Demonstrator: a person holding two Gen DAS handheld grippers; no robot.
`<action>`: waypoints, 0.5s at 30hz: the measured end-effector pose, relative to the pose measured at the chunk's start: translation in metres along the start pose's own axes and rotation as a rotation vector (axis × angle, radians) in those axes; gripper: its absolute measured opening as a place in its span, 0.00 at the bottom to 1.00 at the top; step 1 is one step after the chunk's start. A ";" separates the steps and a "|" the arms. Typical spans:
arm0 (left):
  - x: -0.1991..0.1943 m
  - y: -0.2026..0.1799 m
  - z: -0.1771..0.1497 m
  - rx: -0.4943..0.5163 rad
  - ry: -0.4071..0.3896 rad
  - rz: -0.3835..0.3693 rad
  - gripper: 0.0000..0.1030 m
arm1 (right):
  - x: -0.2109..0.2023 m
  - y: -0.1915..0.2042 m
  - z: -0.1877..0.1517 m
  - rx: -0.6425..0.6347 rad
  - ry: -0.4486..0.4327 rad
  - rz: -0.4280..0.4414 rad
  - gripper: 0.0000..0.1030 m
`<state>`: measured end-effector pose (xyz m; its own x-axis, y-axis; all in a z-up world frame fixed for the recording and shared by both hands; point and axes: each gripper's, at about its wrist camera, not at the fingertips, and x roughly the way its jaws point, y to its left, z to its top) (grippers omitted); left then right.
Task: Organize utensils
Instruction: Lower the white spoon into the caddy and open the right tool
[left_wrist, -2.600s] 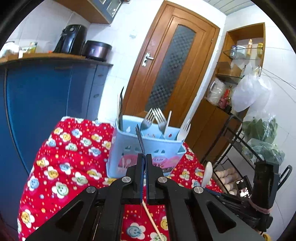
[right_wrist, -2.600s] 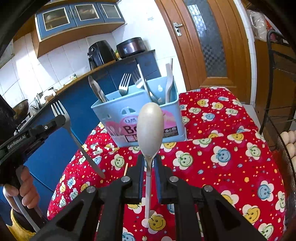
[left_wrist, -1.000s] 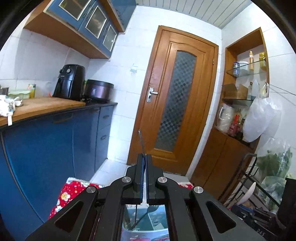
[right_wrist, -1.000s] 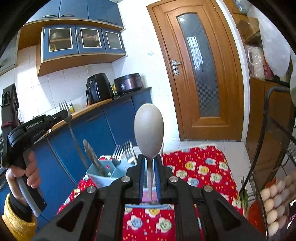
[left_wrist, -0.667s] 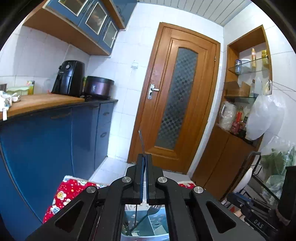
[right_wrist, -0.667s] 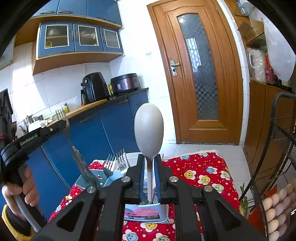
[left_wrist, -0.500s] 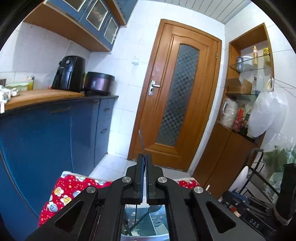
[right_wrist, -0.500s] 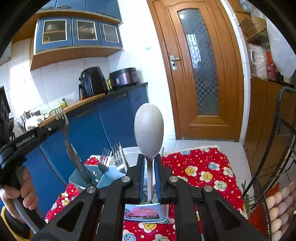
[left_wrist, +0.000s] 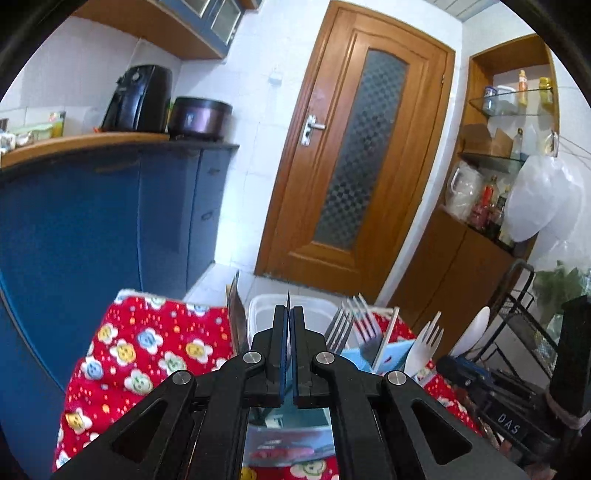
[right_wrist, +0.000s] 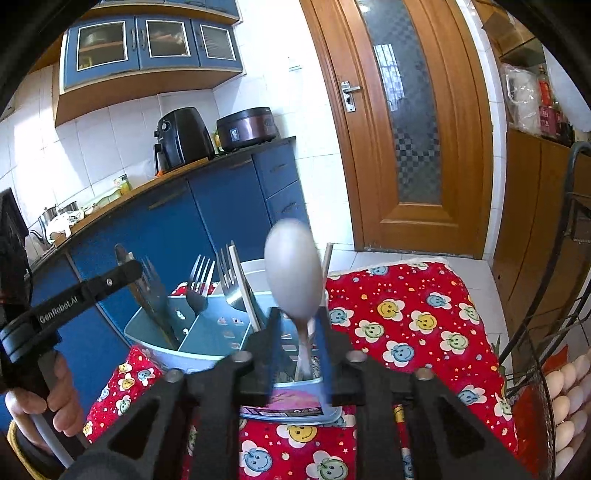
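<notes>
Here, the right gripper (right_wrist: 299, 328) has just been opening, white spoon (right_wrist: 293, 271) loose between its jaws above the blue caddy (right_wrist: 207, 332); the left gripper (left_wrist: 288, 325) pinches a fork (left_wrist: 288, 297).

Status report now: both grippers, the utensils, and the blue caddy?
Left gripper shut on fork, lowering it into blue caddy. Right gripper jaws just opening, pads off white spoon, which stands in caddy. Nothing in the way.

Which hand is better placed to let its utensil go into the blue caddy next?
Right. The right gripper fingers have just been opening around the white plastic spoon, already above the light blue plastic utensil caddy. The left gripper is shut on its metal fork.
</notes>
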<state>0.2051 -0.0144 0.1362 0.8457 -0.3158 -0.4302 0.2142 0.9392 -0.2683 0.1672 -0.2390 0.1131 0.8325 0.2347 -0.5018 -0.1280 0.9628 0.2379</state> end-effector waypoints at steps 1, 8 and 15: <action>0.000 0.000 -0.001 -0.001 0.008 -0.001 0.03 | -0.002 0.001 0.000 0.001 -0.005 0.006 0.32; -0.012 0.001 -0.009 0.005 0.025 0.006 0.29 | -0.016 0.001 0.002 0.026 -0.043 0.022 0.40; -0.031 0.003 -0.016 0.012 0.034 0.014 0.32 | -0.034 0.010 -0.006 0.031 -0.041 0.031 0.40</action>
<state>0.1715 -0.0043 0.1352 0.8316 -0.3070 -0.4629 0.2087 0.9450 -0.2518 0.1343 -0.2366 0.1271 0.8497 0.2579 -0.4598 -0.1378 0.9505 0.2786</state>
